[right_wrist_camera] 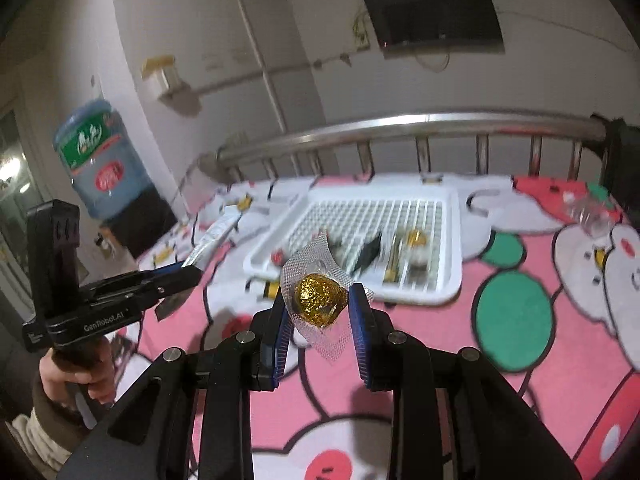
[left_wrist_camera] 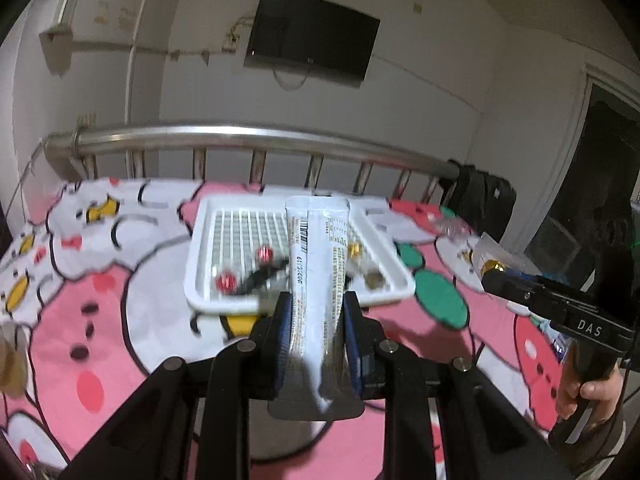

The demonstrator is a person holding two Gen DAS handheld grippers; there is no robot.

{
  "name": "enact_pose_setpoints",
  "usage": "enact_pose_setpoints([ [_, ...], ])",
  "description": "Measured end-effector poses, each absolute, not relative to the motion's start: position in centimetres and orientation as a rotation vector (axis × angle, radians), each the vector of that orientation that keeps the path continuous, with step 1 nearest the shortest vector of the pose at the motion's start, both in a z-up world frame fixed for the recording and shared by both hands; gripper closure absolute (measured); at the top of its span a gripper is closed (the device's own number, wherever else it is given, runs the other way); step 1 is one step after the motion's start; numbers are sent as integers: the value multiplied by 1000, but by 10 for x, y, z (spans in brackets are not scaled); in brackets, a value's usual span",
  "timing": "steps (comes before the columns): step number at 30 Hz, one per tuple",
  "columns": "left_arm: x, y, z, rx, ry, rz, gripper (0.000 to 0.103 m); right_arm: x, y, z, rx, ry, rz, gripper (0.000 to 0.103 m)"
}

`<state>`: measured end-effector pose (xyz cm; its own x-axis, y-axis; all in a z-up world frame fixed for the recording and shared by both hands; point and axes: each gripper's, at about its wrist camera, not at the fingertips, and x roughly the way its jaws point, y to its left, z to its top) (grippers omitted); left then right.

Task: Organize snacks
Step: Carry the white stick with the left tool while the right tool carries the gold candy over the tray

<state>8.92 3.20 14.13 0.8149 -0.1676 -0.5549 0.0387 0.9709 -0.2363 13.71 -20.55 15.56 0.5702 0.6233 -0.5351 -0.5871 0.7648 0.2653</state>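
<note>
Left gripper (left_wrist_camera: 316, 312) clamped on long white snack sachet (left_wrist_camera: 318, 264), right gripper (right_wrist_camera: 318, 312) pinching gold foil candy in clear wrapper (right_wrist_camera: 318, 298), white slotted plastic tray (right_wrist_camera: 452, 240) on far side of pink cartoon bedsheet (right_wrist_camera: 540, 392)

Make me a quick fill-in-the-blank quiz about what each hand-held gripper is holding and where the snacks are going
1. The left hand-held gripper is shut on a long white ____.
2. The right hand-held gripper grips a candy wrapped in ____ foil.
3. Snacks already sorted lie in a white ____ on the bedspread.
4. On the wall behind the metal bed rail hangs a dark ____.

Missing words: packet; gold; tray; screen
</note>
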Motion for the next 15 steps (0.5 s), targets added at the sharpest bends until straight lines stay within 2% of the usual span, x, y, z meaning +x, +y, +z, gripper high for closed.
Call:
enact_pose_setpoints([
  [8,134,42,170,-197,592,-72,77,190,-196,181,62,651,645,76],
  [15,176,49,169,-181,628,-41,77,240,-176,172,30,714,587,77],
])
